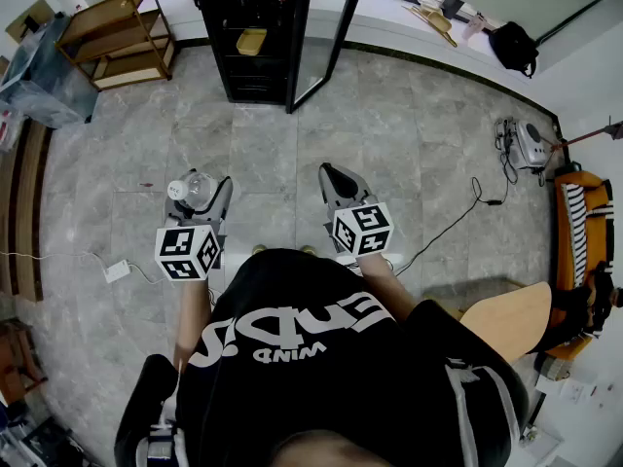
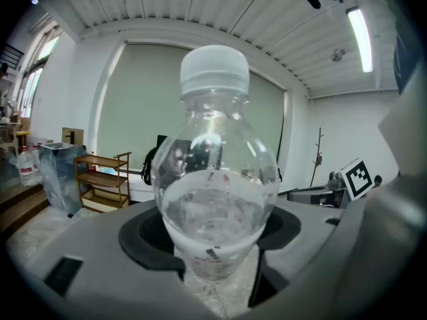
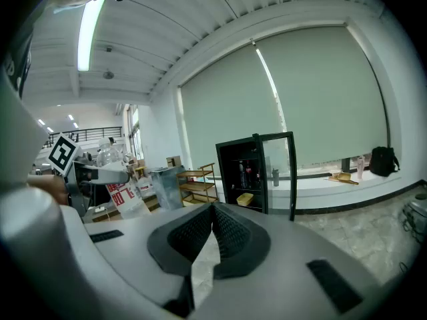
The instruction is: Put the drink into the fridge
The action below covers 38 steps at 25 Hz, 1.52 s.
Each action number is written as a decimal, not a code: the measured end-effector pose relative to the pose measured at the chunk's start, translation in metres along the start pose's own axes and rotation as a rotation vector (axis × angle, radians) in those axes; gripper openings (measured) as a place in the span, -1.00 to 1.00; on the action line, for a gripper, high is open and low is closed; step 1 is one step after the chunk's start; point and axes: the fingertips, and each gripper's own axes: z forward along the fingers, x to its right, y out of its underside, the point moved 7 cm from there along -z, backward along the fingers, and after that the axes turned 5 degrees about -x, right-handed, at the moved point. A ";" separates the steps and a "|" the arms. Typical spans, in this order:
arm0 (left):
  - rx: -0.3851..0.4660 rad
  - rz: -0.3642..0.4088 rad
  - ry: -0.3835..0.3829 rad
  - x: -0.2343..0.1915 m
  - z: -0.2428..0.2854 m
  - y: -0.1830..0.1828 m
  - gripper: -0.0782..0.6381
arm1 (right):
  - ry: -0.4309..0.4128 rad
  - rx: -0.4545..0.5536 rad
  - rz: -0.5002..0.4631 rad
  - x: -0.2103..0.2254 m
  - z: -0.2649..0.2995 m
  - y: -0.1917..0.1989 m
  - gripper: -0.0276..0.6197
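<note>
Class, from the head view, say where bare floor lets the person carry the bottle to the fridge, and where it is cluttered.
Bare tiles run from the held bottle straight to the fridge, between the wooden shelf and the black cable. Crowded: the right edge, around the orange seat.

Black T-shirt (image 1: pixel 321 358) with white lettering (image 1: pixel 292 334), grey shoulder straps (image 1: pixel 467 397).

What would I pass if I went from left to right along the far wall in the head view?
Wooden shelf → black fridge with its door open → black backpack.
</note>
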 end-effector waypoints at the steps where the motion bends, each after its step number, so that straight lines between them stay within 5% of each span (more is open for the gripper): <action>1: -0.003 -0.002 0.001 -0.001 -0.001 0.000 0.07 | -0.002 -0.002 -0.004 -0.003 0.000 0.000 -0.84; 13: -0.018 0.003 0.022 -0.024 -0.008 -0.002 0.07 | -0.022 0.003 -0.001 -0.032 0.010 -0.001 -0.84; 23: -0.019 0.015 0.081 -0.050 -0.012 0.006 0.07 | 0.040 0.017 -0.045 -0.059 0.014 0.009 -0.84; 38: -0.031 0.042 0.116 -0.081 0.028 -0.003 0.07 | 0.038 0.016 -0.020 -0.051 0.075 0.002 -0.84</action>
